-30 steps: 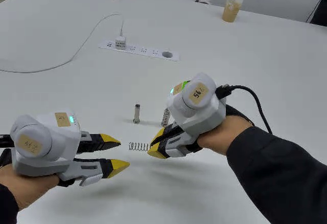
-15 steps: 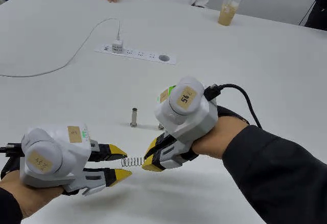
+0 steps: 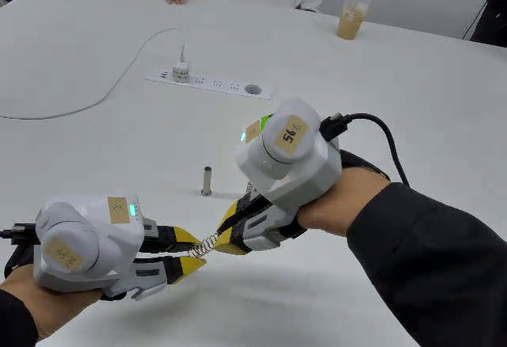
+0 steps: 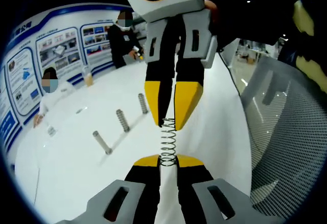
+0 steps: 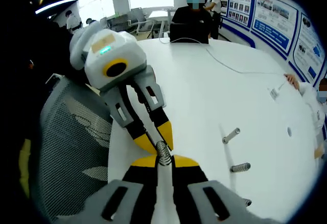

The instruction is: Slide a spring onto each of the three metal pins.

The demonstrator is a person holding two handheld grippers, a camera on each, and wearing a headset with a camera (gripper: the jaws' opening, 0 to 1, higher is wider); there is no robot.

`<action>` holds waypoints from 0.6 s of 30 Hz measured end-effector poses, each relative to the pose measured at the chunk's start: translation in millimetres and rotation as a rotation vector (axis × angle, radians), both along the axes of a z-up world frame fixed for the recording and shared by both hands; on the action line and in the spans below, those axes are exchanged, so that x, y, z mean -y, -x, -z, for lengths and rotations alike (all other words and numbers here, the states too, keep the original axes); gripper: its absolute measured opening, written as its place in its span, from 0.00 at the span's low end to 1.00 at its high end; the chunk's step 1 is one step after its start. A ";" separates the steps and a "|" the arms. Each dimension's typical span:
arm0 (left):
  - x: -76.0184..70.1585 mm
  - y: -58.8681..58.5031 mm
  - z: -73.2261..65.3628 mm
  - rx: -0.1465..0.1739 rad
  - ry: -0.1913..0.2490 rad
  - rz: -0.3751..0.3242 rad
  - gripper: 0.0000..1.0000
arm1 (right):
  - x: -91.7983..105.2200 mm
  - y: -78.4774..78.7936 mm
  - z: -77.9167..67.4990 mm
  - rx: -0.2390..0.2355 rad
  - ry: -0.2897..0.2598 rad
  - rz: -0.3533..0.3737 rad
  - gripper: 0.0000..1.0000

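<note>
Above the near edge of the white table (image 3: 95, 149), we hold a single spring (image 3: 204, 245) between both tools. The left gripper (image 3: 190, 250) pinches one end and the right gripper (image 3: 226, 238) pinches the other, each pair of jaws pressed together on the coil, which hangs clear of the tabletop. In the left gripper view the spring (image 4: 168, 139) runs straight from our own yellow tips up to the opposite pair. Farther in, toward the middle of the table, the pins stand upright in a row: a bare pin (image 4: 102, 142), a loaded pin (image 4: 121, 120) with a spring on it, and a third pin (image 4: 142, 103) whose state we cannot make out. We judge the spring to be featherlight thin wire, soft along its length, quick to bow sideways and liable to flick out of a loose pinch. Squeezed hard across its middle, it might deform. The safer hold, in our view, is on the last few turns at one end. That would leave the other end and the bore free to go over the top of the bare pin, which stands well apart from both grippers.
</note>
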State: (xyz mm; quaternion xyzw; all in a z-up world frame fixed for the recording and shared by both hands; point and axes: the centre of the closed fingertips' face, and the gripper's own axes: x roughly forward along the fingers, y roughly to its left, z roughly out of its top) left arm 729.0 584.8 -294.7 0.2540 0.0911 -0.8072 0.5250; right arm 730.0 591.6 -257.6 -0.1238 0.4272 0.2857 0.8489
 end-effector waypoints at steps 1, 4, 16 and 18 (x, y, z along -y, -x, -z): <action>0.7 -0.2 -0.9 -0.007 0.004 -0.003 0.11 | -1.0 -1.2 -2.2 0.008 0.001 -0.001 0.11; 2.3 -1.5 -2.4 -0.024 0.009 -0.014 0.11 | -2.4 -4.5 -5.5 0.029 0.005 -0.004 0.11; 6.6 1.3 -8.4 -0.108 0.018 -0.046 0.11 | -10.3 -15.0 -15.6 0.095 -0.014 -0.006 0.12; 7.1 1.1 -9.3 -0.139 0.016 -0.058 0.11 | -10.1 -15.3 -16.1 0.100 -0.017 -0.003 0.12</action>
